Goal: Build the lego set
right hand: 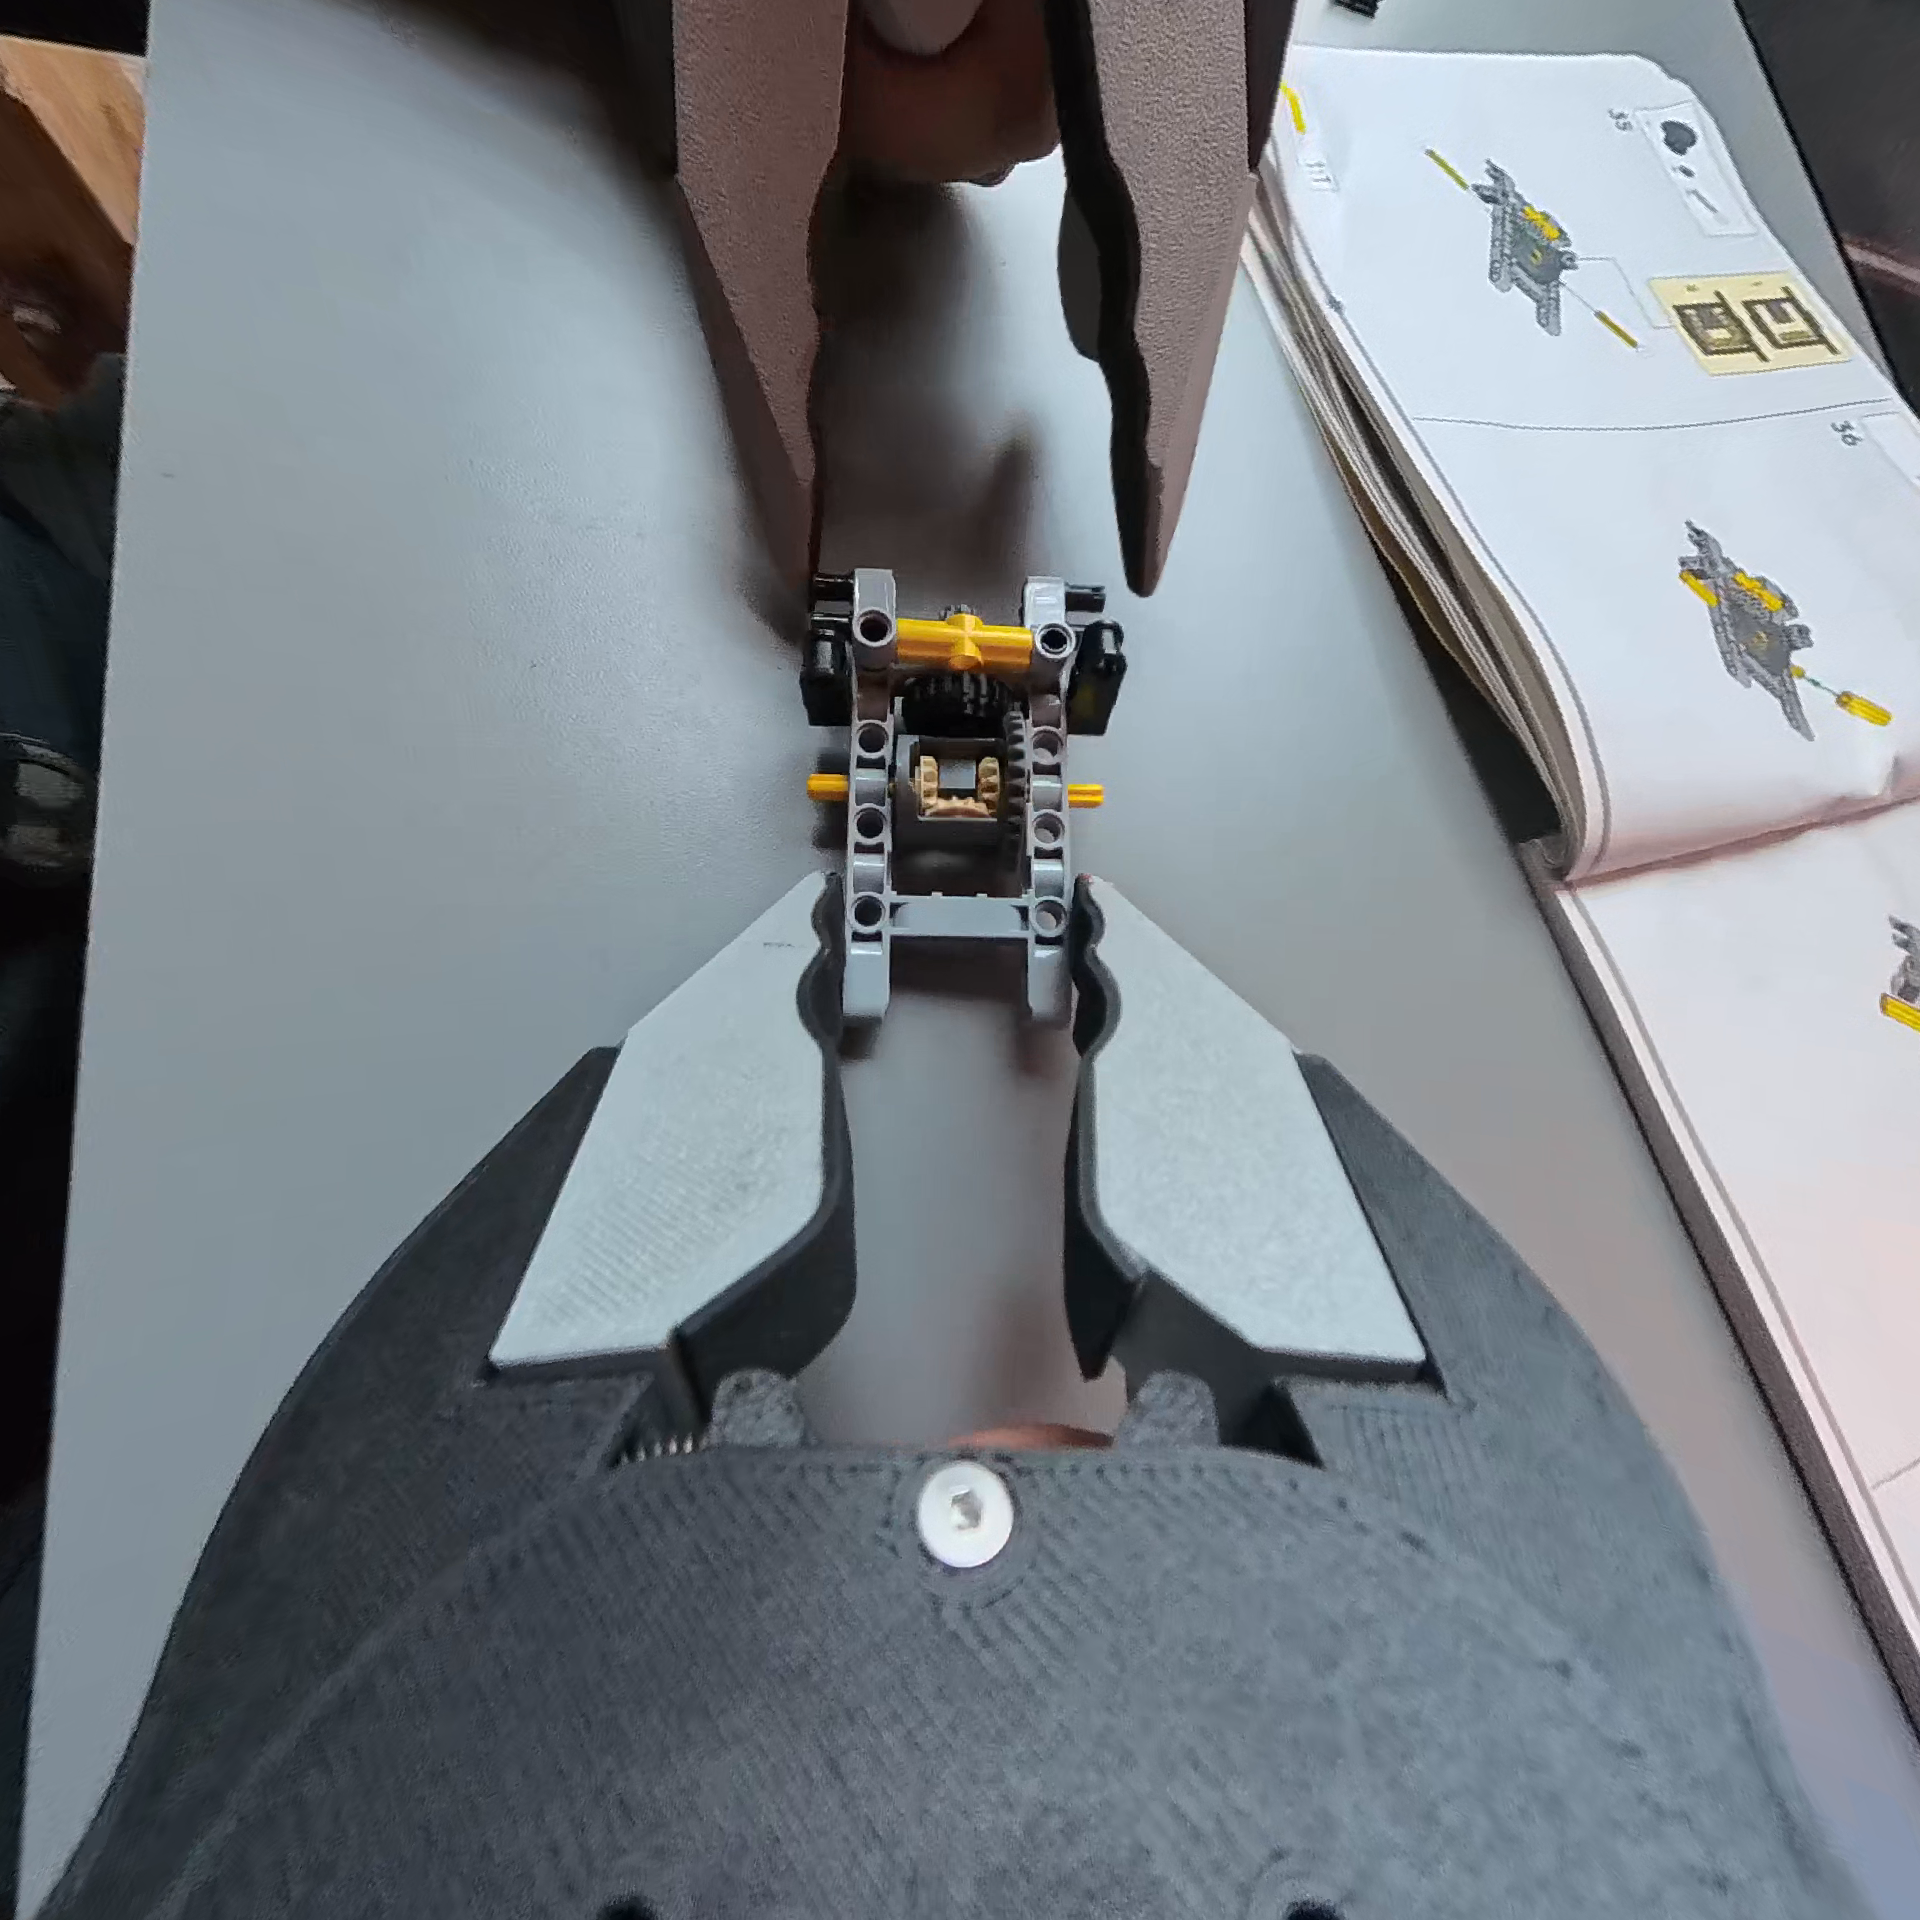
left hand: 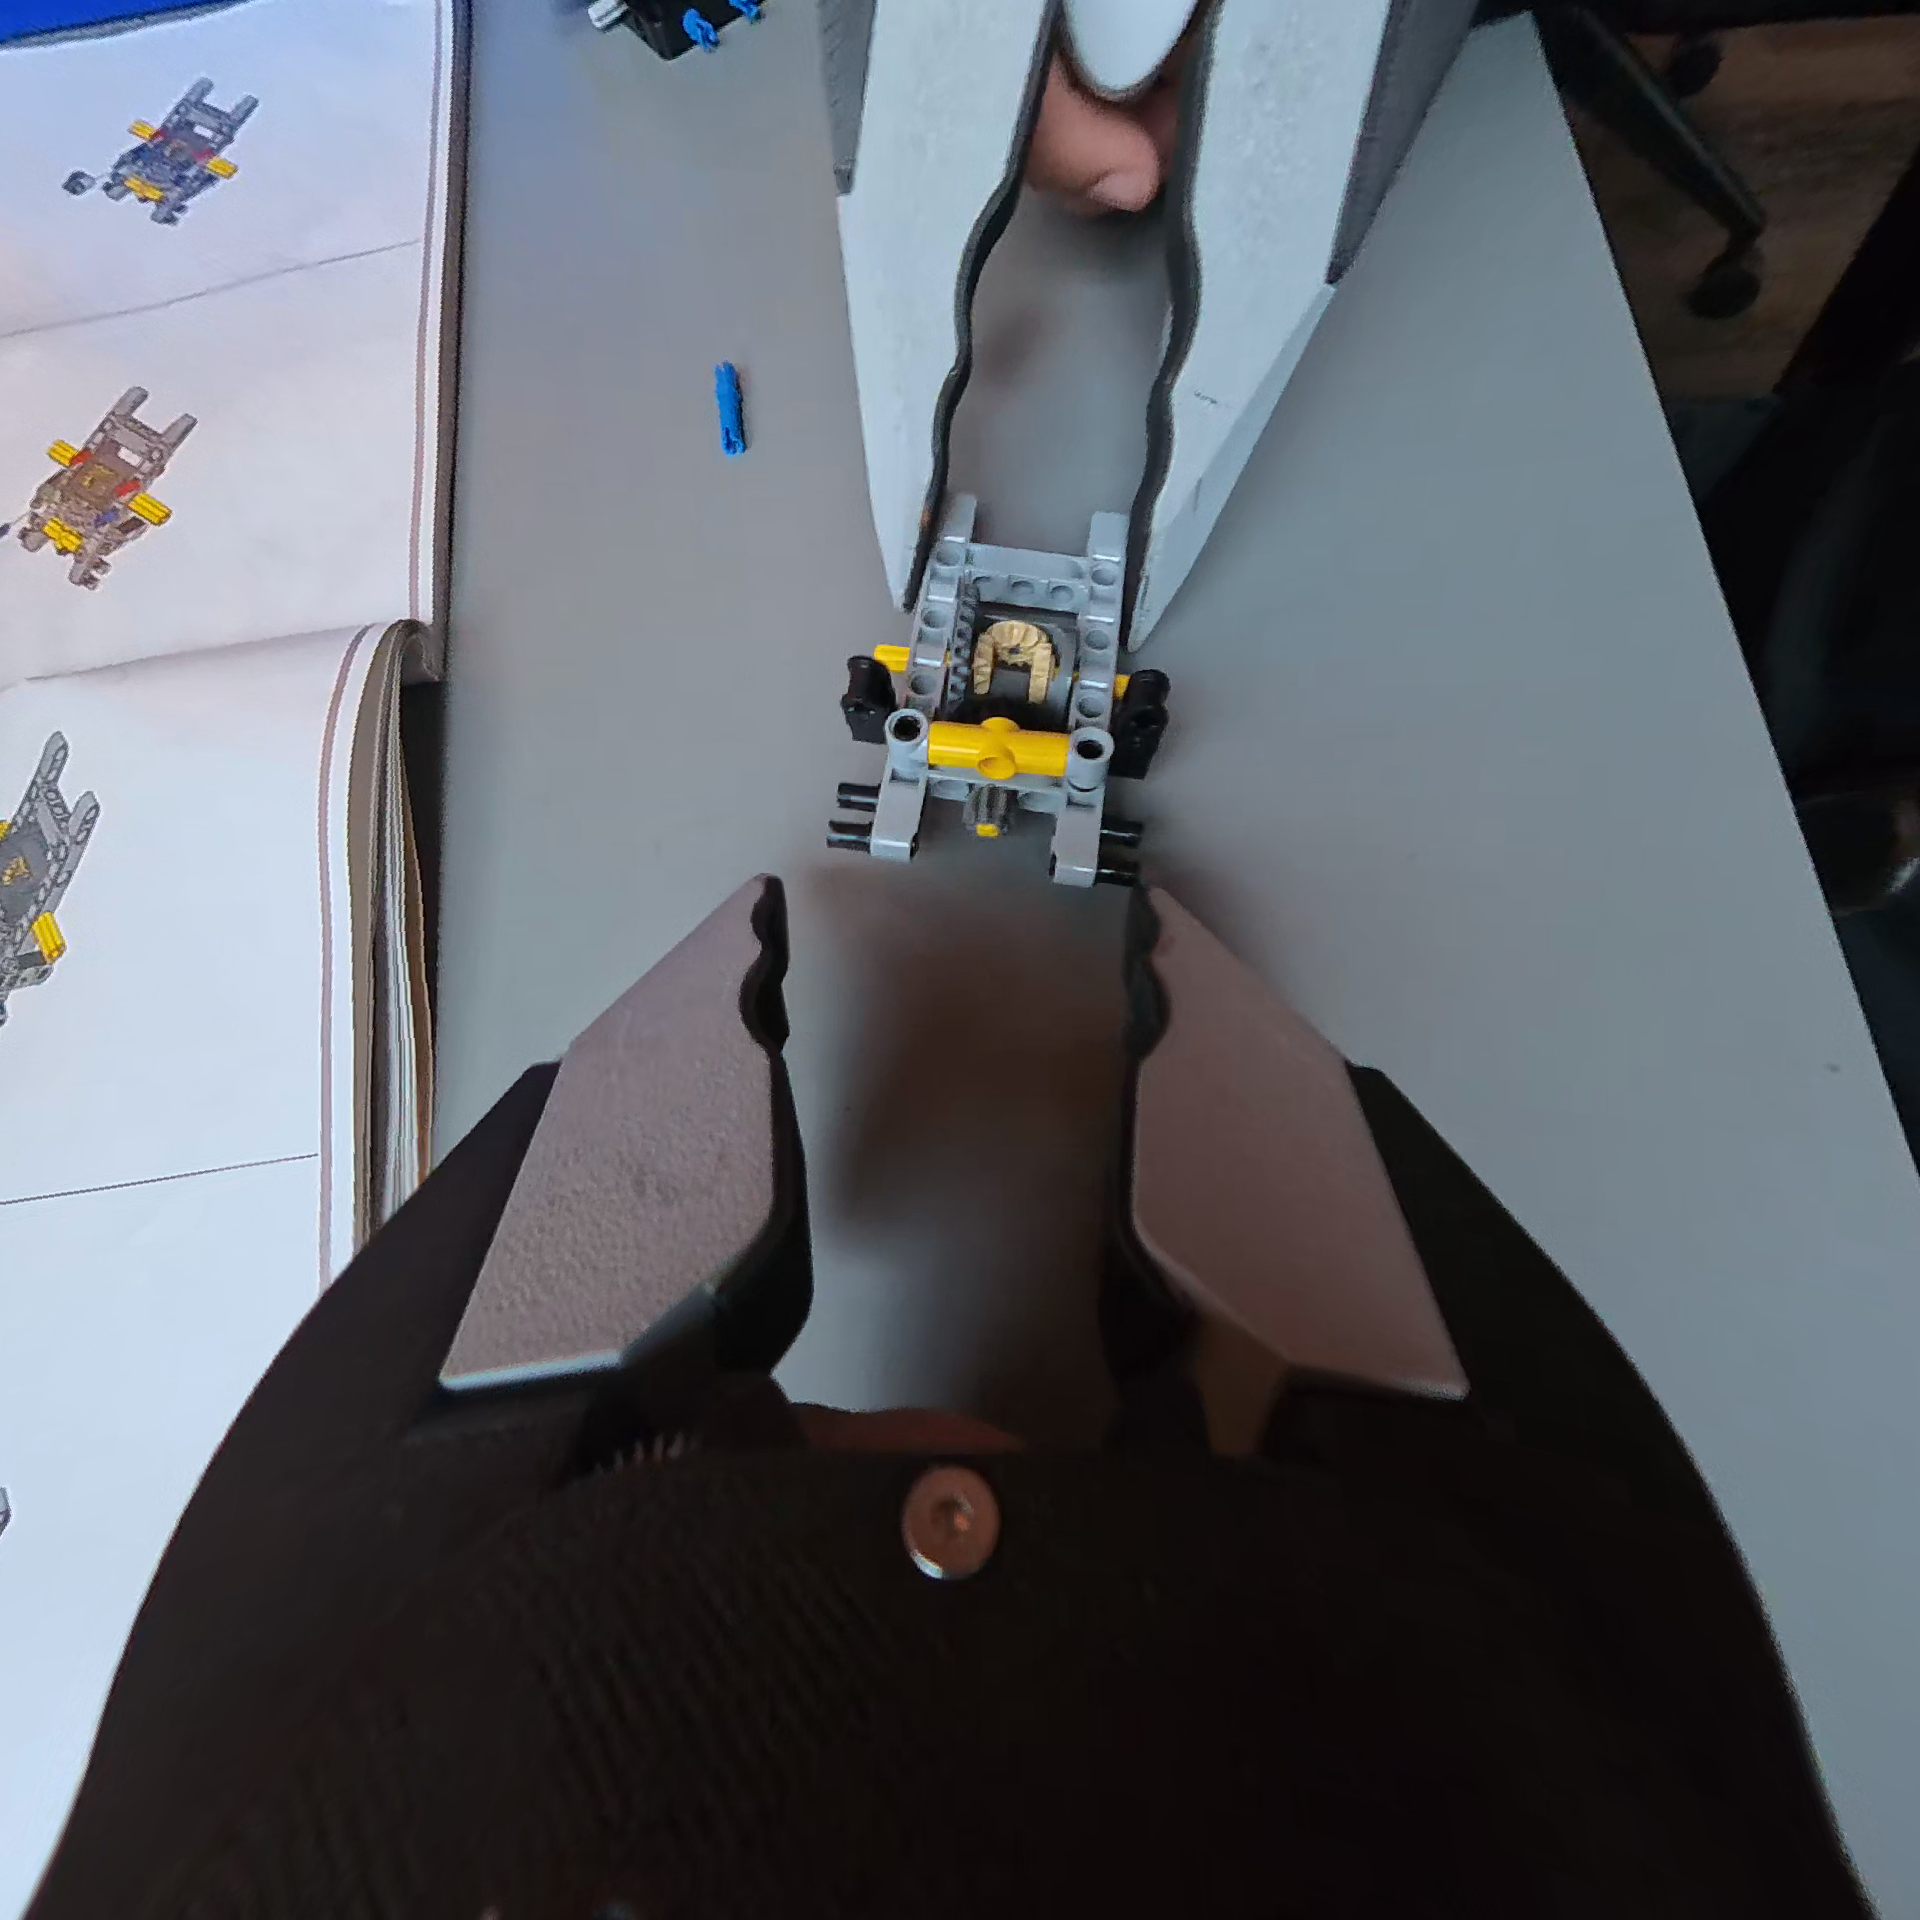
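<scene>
A small lego assembly [left hand: 1003,707], a grey beam frame with a yellow cross piece, tan and black gears and black pins, lies on the grey table [left hand: 1403,831]. My right gripper [right hand: 956,904], with light grey fingers, is shut on the two grey legs at one end of the assembly [right hand: 956,769]; it also shows in the left wrist view [left hand: 1029,592]. My left gripper [left hand: 956,894], with brown fingers, is open and empty just short of the other end, not touching it. It also shows in the right wrist view [right hand: 971,571].
An open instruction booklet [left hand: 208,623] lies on the table beside the work; it also shows in the right wrist view [right hand: 1662,520]. A loose blue pin [left hand: 730,407] lies between booklet and assembly. A black part with blue pins [left hand: 675,26] sits far off. The table edge [left hand: 1714,520] is close. The tips of one gripper are about 6 cm away from the tips of the other. The loose blue pin [left hand: 730,407] lies around 8 cm away from my right fingertips.
</scene>
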